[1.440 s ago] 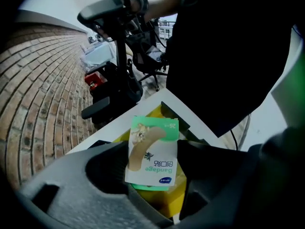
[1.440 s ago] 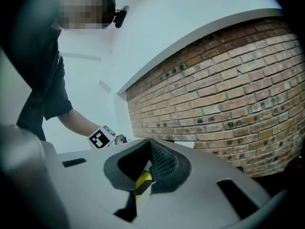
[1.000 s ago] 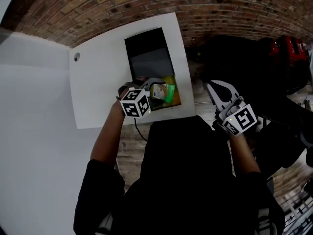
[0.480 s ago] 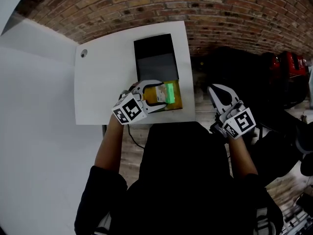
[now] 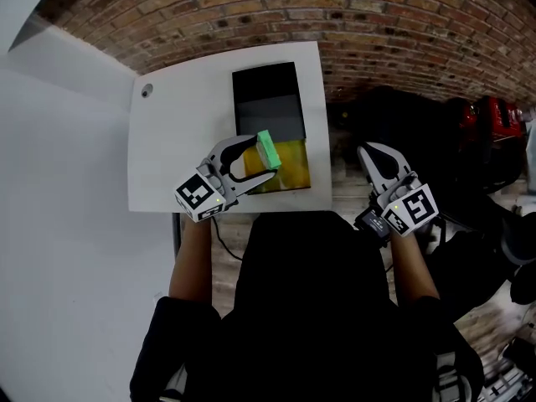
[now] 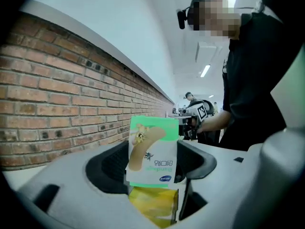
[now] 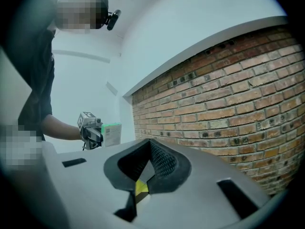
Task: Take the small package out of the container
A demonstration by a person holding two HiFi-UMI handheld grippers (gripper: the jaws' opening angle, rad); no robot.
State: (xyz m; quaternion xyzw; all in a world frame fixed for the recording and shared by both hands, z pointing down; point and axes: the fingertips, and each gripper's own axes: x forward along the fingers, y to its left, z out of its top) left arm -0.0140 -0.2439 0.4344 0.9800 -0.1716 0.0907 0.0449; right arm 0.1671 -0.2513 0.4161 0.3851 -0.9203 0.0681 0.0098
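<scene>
Item: green-and-white bandage package (image 6: 153, 151). We are clamping it in the left gripper (image 5: 261, 159), apparently clear above the black container (image 5: 266, 111); only setting down is remaining. Right gripper (image 5: 368, 152): closed, empty.

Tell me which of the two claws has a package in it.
The left claw: it is shut on the green-and-white bandage package. The right claw is closed with nothing between its jaws.
</scene>
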